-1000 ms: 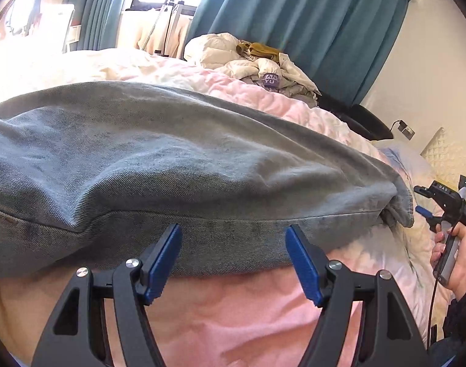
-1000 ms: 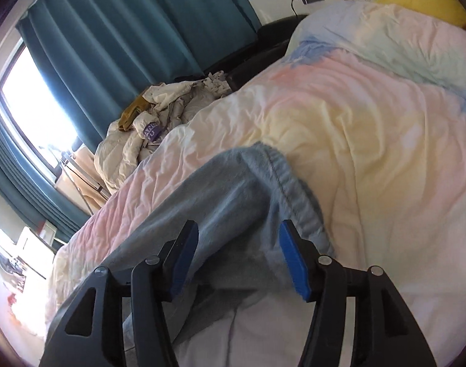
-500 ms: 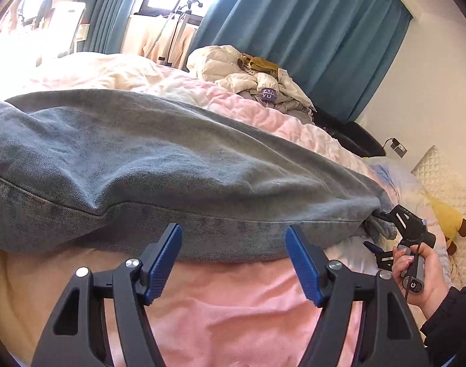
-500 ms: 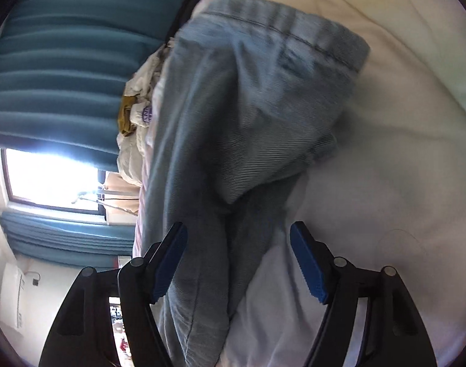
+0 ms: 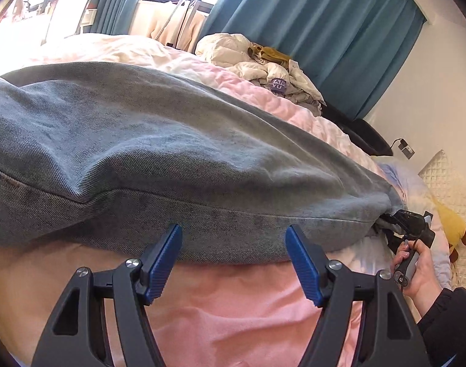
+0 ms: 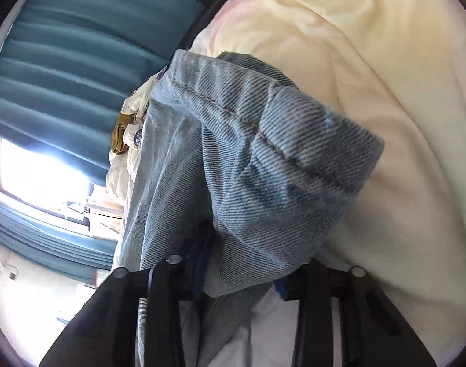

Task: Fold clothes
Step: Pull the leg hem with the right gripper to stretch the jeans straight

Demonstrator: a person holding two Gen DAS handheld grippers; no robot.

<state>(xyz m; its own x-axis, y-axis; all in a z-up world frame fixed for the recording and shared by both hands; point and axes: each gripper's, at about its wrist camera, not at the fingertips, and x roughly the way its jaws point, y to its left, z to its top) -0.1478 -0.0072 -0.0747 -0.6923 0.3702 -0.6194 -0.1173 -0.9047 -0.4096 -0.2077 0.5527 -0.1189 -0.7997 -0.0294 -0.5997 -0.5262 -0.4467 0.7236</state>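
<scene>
Left gripper (image 5: 233, 260): your blue-padded jaws stand wide apart and hold nothing; they hang just short of the near seam edge of the jeans (image 5: 171, 153).
Right gripper (image 6: 242, 278): your jaws sit low in the wrist view with the hem end of the jeans (image 6: 263, 168) bunched between them. They look drawn in on the cloth, but denim covers the pads, so you cannot tell for sure whether they bite.
Jeans: one long, doubled-looking band of denim lies across the bed (image 5: 233, 321), its hem end at your right hand (image 5: 416, 272).
Progress: the legs seem laid together lengthwise, and the band reads as full length, so the end-to-end folds are what is left, as I judge it.
Texture: heavy faded blue twill, coarse diagonal weave, stitched hem, thick rounded edges.
Bed: soft quilted pink and cream cover, wrinkled.
Farther: a heap of pale clothes (image 5: 263, 70) on the far side, then teal curtains (image 5: 324, 30).
</scene>
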